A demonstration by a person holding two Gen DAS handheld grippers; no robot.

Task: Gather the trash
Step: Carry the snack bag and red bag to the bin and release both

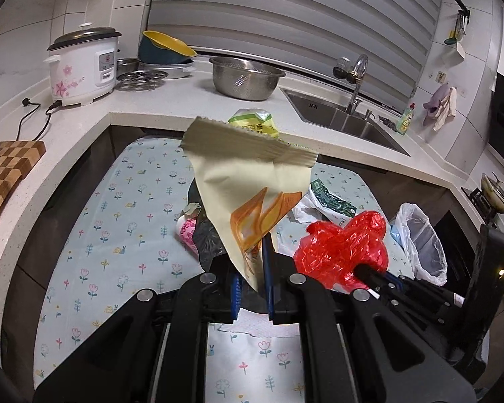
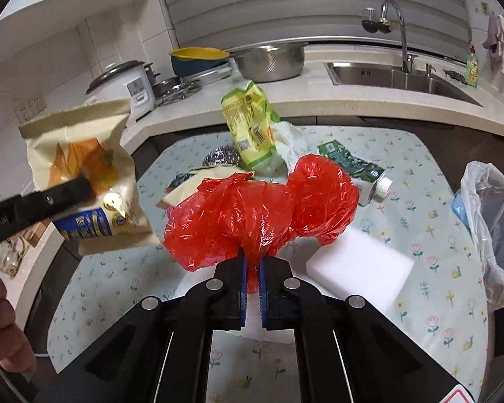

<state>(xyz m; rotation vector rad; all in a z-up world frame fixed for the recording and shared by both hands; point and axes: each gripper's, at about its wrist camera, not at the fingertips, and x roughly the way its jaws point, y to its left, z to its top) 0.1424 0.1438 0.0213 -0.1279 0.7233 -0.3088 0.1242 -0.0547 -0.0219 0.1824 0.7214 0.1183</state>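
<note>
- Two grippers are up over a table with a flower-print cloth, each carrying a piece of trash.
- Left gripper: blue pads pinch the lower corner of a cream snack bag, which stands above the jaws toward 12 o'clock, clear of the cloth. In the right wrist view the same bag hangs at 9 o'clock, clamped by a black finger.
- Right gripper: jaws pressed together on the twisted neck of a crumpled red plastic bag, which balloons above the pads, off the table. From the left wrist view, the red bag sits at 3 o'clock of the cream bag, just beside it.
- Loose trash on the cloth past the red bag: a yellow-green wrapper at 12 o'clock, a green-and-white carton at 1 o'clock, a steel scourer at 11 o'clock.
- White foam block lies on the cloth at 4 o'clock of the right gripper.
- Bin lined with a white bag stands at the table's 3 o'clock edge, mouth open.
- Person's hand shows at 8 o'clock in the right wrist view.
- Behind: counter with rice cooker, steel colander, sink.
</note>
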